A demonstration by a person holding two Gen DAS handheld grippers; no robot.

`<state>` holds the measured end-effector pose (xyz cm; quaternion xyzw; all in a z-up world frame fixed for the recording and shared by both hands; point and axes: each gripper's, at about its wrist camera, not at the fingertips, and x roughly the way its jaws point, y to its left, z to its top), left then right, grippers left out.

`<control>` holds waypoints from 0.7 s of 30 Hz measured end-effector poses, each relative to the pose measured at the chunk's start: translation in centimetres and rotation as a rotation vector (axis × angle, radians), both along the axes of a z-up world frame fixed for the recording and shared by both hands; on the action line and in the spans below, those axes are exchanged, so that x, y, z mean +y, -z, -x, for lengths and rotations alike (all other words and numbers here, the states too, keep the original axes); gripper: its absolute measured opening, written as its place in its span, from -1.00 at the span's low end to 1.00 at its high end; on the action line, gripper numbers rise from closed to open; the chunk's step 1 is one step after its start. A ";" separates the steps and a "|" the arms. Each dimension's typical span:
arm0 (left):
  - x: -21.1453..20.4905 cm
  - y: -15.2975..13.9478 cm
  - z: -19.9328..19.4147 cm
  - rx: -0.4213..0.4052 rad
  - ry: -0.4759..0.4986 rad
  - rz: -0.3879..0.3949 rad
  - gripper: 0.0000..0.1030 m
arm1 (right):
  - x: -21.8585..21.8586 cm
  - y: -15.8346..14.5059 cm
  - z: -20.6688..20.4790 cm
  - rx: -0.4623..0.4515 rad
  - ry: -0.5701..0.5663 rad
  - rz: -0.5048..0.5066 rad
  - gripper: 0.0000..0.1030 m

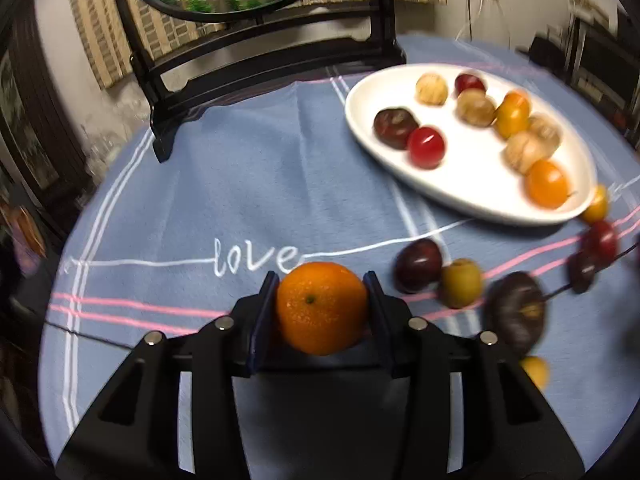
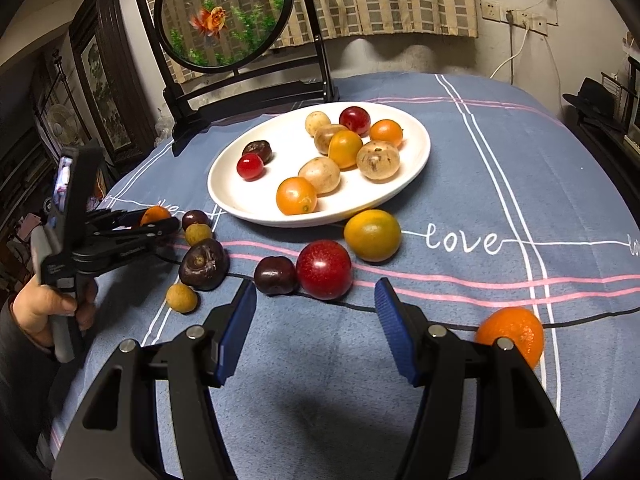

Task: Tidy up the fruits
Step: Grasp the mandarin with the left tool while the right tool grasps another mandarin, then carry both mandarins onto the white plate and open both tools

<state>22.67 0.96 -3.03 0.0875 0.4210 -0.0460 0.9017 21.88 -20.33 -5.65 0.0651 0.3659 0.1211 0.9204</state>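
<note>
A small orange (image 1: 322,308) sits between the blue pads of my left gripper (image 1: 322,280), which press on both its sides just above the cloth. From the right wrist view, that left gripper (image 2: 160,224) is held by a hand at the left, with the orange (image 2: 154,214) at its tips. A white oval plate (image 1: 360,120) holds several fruits: red, orange, tan and dark ones. My right gripper (image 2: 316,284) stands open over the cloth with nothing between its fingers. Just beyond it lie a red plum (image 2: 324,270) and a dark cherry (image 2: 276,276).
Loose fruits lie on the blue tablecloth (image 2: 480,184) in front of the plate (image 2: 224,192): a yellow-orange fruit (image 2: 372,234), a dark purple fruit (image 2: 204,258), a small tan one (image 2: 182,298) and an orange (image 2: 512,336). A black-framed round goldfish screen (image 2: 220,12) stands behind.
</note>
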 end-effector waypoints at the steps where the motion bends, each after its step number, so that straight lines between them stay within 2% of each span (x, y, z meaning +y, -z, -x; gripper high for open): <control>1: 0.0 -0.4 0.4 -0.005 0.005 0.033 -0.15 | -0.1 0.0 0.0 -0.003 0.002 -0.002 0.20; 4: -0.3 -2.0 2.2 -0.024 0.028 0.136 -0.15 | -0.6 -0.6 0.3 -0.020 0.010 -0.011 0.20; 6: -1.2 -2.6 3.3 -0.028 0.051 0.178 -0.15 | -1.2 -1.2 0.6 -0.039 0.013 -0.027 0.20; 10: -2.8 -2.7 5.1 -0.015 0.095 0.238 -0.14 | -3.9 -2.5 1.6 -0.071 0.079 -0.050 0.20; 13: -3.9 -2.7 6.3 -0.031 0.126 0.224 -0.14 | -6.3 -3.1 3.0 -0.076 0.141 -0.008 0.20; 16: -3.7 -2.5 6.4 -0.025 0.137 0.252 -0.14 | -8.1 -2.3 4.2 -0.042 0.160 0.082 0.20; 21: -3.2 -2.0 6.3 -0.006 0.125 0.269 -0.14 | -9.0 1.0 3.8 0.071 0.187 0.143 0.20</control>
